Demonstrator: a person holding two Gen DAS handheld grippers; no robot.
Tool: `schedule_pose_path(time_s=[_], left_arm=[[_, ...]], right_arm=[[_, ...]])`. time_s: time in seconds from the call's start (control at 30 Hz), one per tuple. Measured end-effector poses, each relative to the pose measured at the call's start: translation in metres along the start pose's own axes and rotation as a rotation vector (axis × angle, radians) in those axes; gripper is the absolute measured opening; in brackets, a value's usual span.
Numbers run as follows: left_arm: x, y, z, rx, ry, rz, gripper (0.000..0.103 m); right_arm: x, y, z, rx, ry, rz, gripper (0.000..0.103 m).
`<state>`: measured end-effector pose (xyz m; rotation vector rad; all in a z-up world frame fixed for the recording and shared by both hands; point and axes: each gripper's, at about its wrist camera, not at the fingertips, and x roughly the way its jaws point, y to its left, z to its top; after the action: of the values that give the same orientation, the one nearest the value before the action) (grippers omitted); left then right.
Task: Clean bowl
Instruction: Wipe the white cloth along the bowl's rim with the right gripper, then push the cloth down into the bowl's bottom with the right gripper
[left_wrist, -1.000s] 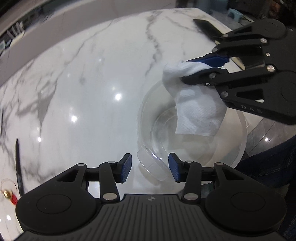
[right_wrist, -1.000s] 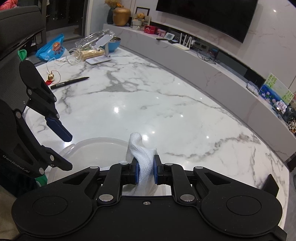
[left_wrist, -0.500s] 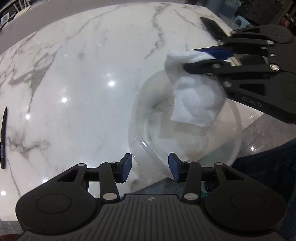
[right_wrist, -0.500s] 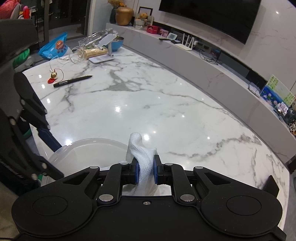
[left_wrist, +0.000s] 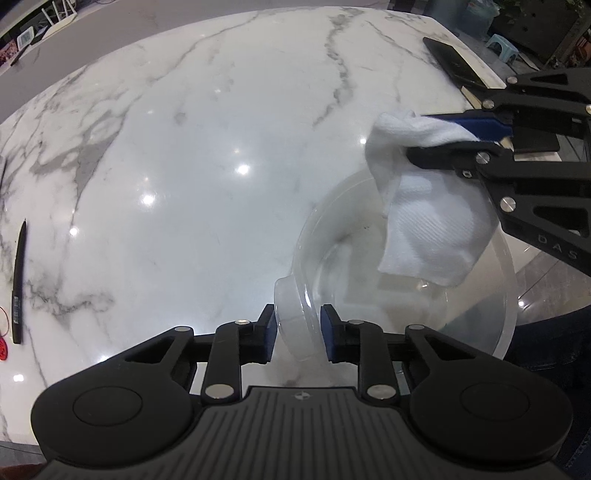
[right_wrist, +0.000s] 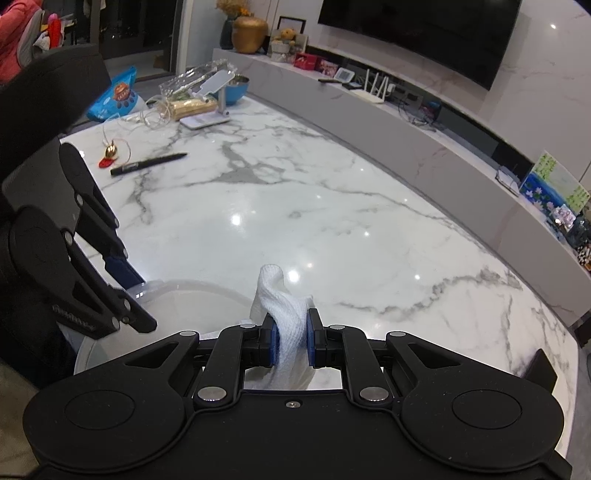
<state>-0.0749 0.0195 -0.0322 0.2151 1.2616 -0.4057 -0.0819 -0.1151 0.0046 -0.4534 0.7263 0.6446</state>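
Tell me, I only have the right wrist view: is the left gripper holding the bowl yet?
Observer: Yes. The left gripper is shut on the tab at the rim of the bowl, one pad on each side.
Operator: Where does the cloth hang below my gripper?
Observer: From the right gripper, the cloth drapes down over the bowl's inside. I cannot tell whether it touches the bottom.
Operator: Is anything in the bowl?
Observer: It looks clear and empty from the left wrist view.
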Motion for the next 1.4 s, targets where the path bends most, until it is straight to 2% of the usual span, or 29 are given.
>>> schedule_pose_path(time_s=[0.1,0.53,0.77,0.83,0.9,1.4], left_arm=[[0.001,-0.003,0.000,0.012,-0.006,0.009,0.023],[0.003,-0.003,0.006,0.018,-0.028,0.022,0.021],[0.003,-0.004,0.006,0.026,-0.035,0.031,0.021],[0.002,-0.005,0.005,0.026,-0.037,0.031,0.021],[0.002,-0.008,0.004,0.024,-0.040,0.033,0.021],[0.003,-0.008,0.003,0.032,-0.044,0.038,0.021]], right_arm=[[0.004,0.002,0.005,0.006,-0.018,-0.007,0.012],[0.022,0.024,0.023,-0.005,-0.038,0.126,0.012],[0.021,0.020,0.023,0.000,-0.021,0.102,0.012],[0.039,0.027,0.032,-0.001,-0.009,0.076,0.012],[0.038,0.025,0.031,0.004,0.001,0.058,0.012],[0.019,-0.011,0.000,0.044,0.077,-0.020,0.012]])
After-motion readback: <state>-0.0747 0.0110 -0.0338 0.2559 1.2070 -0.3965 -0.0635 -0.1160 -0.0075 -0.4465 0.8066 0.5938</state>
